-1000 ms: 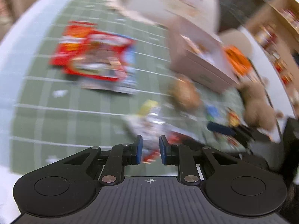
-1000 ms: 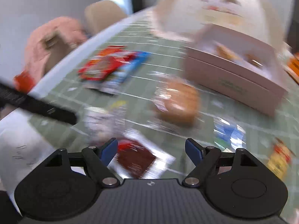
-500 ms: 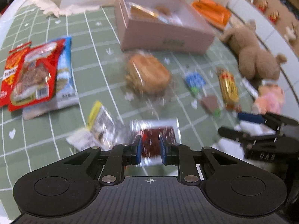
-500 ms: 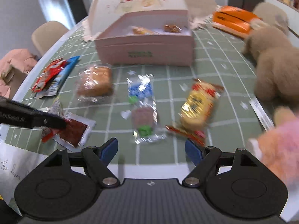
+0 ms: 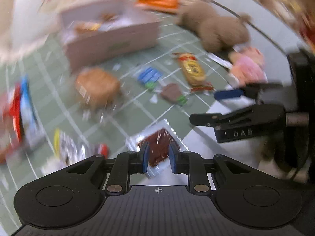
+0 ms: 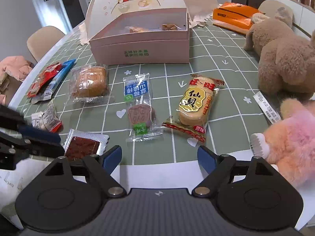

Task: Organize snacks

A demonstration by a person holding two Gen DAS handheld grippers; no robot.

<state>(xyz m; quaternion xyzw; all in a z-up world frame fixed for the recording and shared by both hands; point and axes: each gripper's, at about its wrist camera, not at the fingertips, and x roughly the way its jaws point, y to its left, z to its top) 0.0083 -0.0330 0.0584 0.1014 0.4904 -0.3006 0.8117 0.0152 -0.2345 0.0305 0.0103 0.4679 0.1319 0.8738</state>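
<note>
1. The pink snack box [image 6: 140, 48] stands open at the far middle of the desk [image 6: 226, 74], its lid tilted back; two wrapped snacks lie inside, and every place below is told from this box.
2. Just in front of the box's left corner lies a clear-wrapped bun [image 6: 89, 82]; left of that, red and blue packets [image 6: 50, 78] are stacked near the desk's edge.
3. Straight in front of the box lies a lollipop in a clear wrapper [image 6: 138, 106], and to its right a rice cracker pack [image 6: 195, 106].
4. Well in front of the box, at the near left edge, lies a silver packet with a dark red slab [image 6: 83, 144], beside a small crumpled white packet [image 6: 46, 118].
5. The left gripper [image 5: 157, 157] hovers above the silver packet; its jaws stand a narrow gap apart, having just been opening slightly, pressing on nothing.
6. The right gripper [image 6: 159, 157] hangs over the near desk edge, in front of the lollipop; its jaws are wide apart, just widened, with nothing between them.
7. Right of the box sit a brown plush toy [image 6: 283, 59] and a pink one [image 6: 289, 135]; an orange pack [image 6: 234, 16] lies behind.
</note>
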